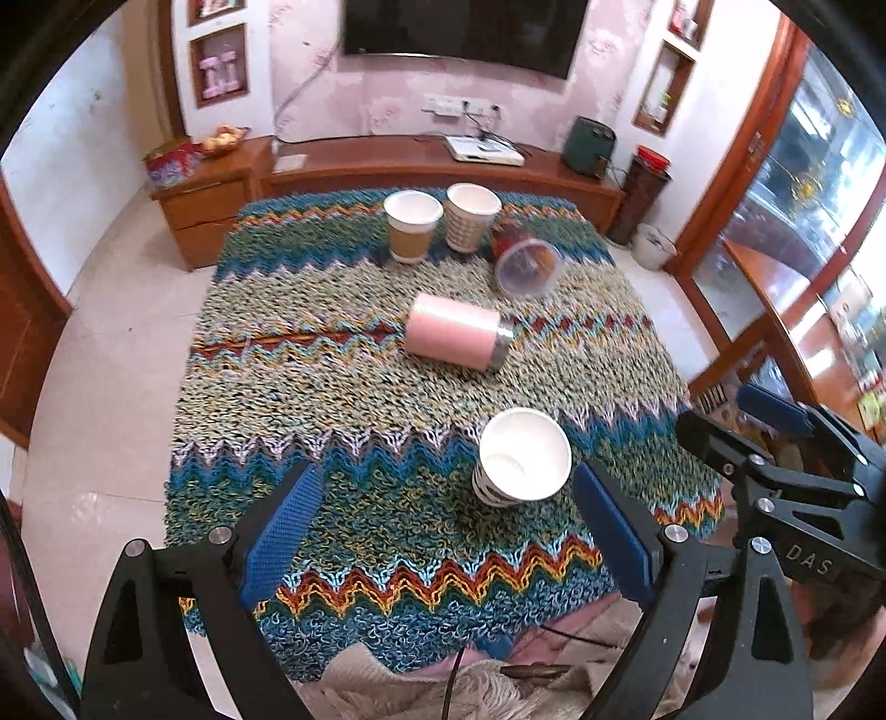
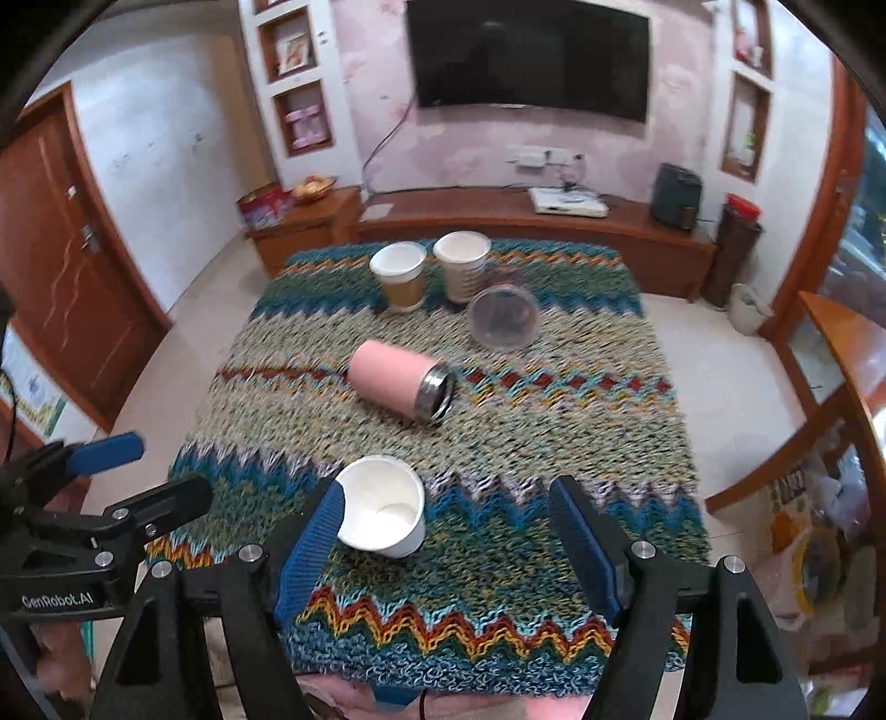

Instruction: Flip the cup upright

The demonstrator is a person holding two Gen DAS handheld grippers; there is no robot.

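My left gripper (image 1: 448,531): jaws wide, holding nothing, above the near edge of the table's knitted zigzag cloth (image 1: 332,399). My right gripper (image 2: 446,548): jaws wide too, empty.

Nearest item: white paper cup (image 1: 523,457), upright w/ mouth open to the camera, at approx. 1 o'clock from left gripper centre, just inside its right pad (image 1: 612,531); can't tell if touching. In right wrist view the same cup (image 2: 382,507) sits at approx. 11 o'clock, against or just beside that gripper's left pad (image 2: 310,554); contact unclear.

Mid-table: pink tumbler (image 1: 454,338) on its side, steel rim toward 3 o'clock. Not upright.

Beyond, at approx. 1 o'clock from it: clear plastic cup (image 1: 526,266), also on its side, mouth facing the camera.

Far edge: brown-sleeved paper cup (image 1: 412,224) and patterned paper cup (image 1: 470,216), both upright, side by side, patterned one to the right.

Behind table: wooden TV cabinet (image 1: 387,160), TV (image 1: 465,30) on wall.
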